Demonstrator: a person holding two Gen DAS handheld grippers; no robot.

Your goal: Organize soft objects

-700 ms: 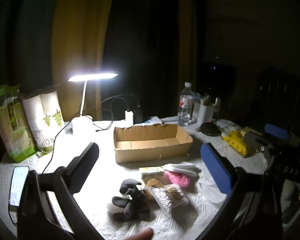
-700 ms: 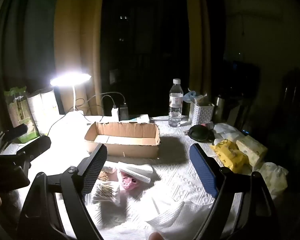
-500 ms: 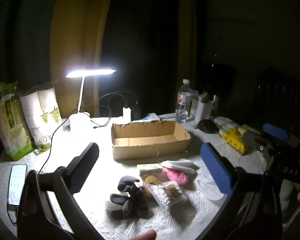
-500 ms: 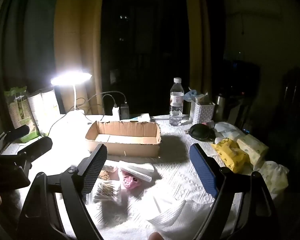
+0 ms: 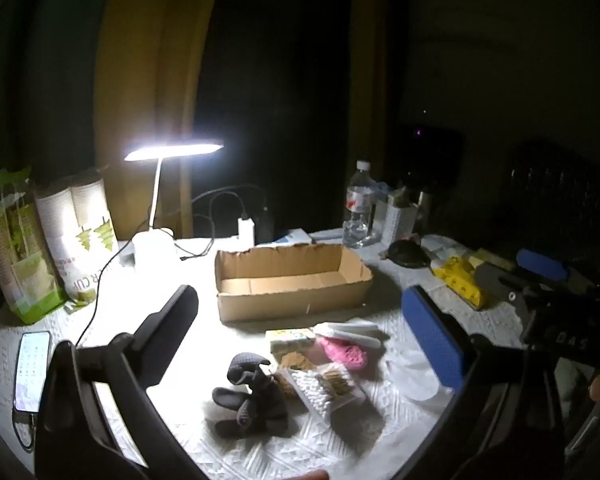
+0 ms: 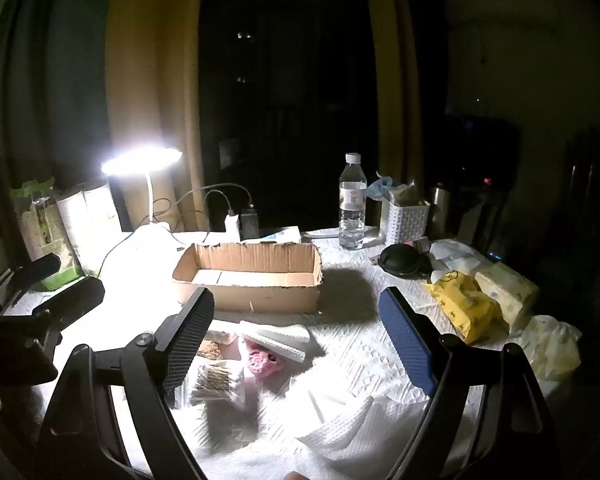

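We log: box (image 5: 292,280), grey knit toy (image 5: 248,392), pink knit item (image 5: 344,354), maybe swabs (image 5: 312,390); L gripper (image 5: 300,332) & R gripper (image 6: 296,332) both agape, empty.

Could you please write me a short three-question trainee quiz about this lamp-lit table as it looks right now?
1. True or false: the cardboard box already holds items.
2. Which lies nearest the left gripper: A water bottle, B grey knitted toy, C yellow packet?
3. How do the right gripper's jaws stand?

Key: 1 false. 2 B. 3 open, holding nothing.
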